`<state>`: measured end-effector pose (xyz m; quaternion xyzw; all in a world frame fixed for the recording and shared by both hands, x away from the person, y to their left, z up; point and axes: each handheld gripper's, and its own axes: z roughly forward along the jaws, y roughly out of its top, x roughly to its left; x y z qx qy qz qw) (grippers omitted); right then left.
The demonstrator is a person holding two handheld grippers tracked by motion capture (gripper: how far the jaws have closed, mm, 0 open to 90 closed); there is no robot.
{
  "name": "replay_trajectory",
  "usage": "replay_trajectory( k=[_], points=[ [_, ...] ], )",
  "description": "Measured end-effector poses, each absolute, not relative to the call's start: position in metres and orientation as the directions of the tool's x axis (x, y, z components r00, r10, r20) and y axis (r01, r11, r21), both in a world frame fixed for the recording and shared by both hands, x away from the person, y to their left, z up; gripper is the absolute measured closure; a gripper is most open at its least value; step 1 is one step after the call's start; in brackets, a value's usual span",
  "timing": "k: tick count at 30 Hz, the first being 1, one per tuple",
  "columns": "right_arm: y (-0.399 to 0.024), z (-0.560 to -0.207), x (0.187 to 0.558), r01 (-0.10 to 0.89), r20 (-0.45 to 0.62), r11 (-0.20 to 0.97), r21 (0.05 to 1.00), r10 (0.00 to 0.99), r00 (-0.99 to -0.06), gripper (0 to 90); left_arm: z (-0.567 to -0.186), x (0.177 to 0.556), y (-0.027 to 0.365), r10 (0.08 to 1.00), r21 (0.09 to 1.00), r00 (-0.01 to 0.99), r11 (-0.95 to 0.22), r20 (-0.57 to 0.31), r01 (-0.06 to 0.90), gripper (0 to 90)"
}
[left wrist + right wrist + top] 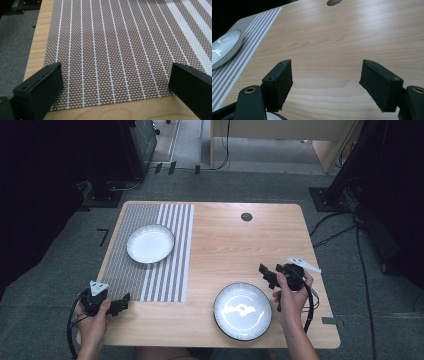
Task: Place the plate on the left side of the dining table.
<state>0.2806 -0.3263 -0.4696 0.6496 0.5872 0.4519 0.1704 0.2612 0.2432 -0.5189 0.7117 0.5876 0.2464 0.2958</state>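
Lying across the left half of the wooden table (240, 245): a striped placemat (150, 265), bearing a white plate (150, 243). Sitting near the front edge: a dark-rimmed plate (243, 311). Hovering just right of it, jaws spread, empty: right gripper (267, 275). Resting at the mat's near corner, jaws gaping: left gripper (120, 306).

I am working in what looks like a lab or office test room. A small wooden table (240, 245) with a cable hole (246, 217) stands on grey carpet (45, 285). Loose black cables (345, 232) trail across the floor, black equipment stands (107, 195) flank the table, and a pale wooden desk (280, 135) sits behind.
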Motion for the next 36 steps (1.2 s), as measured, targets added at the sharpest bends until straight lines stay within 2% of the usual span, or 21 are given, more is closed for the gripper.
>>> replay_trajectory(
  k=[19,36],
  points=[
    [-0.390,-0.494,0.242,0.623,0.376,-0.316,0.715,0.926,0.038,26.3,-0.519,0.261,0.243,0.982,0.710,0.189,-0.135,0.003,0.691,0.0],
    [-0.424,-0.515,0.216,0.649,0.339,-0.331,0.685,0.933,0.119,26.2,-0.519,0.261,0.243,0.982,0.710,0.189,-0.135,0.003,0.691,0.0]
  ],
)
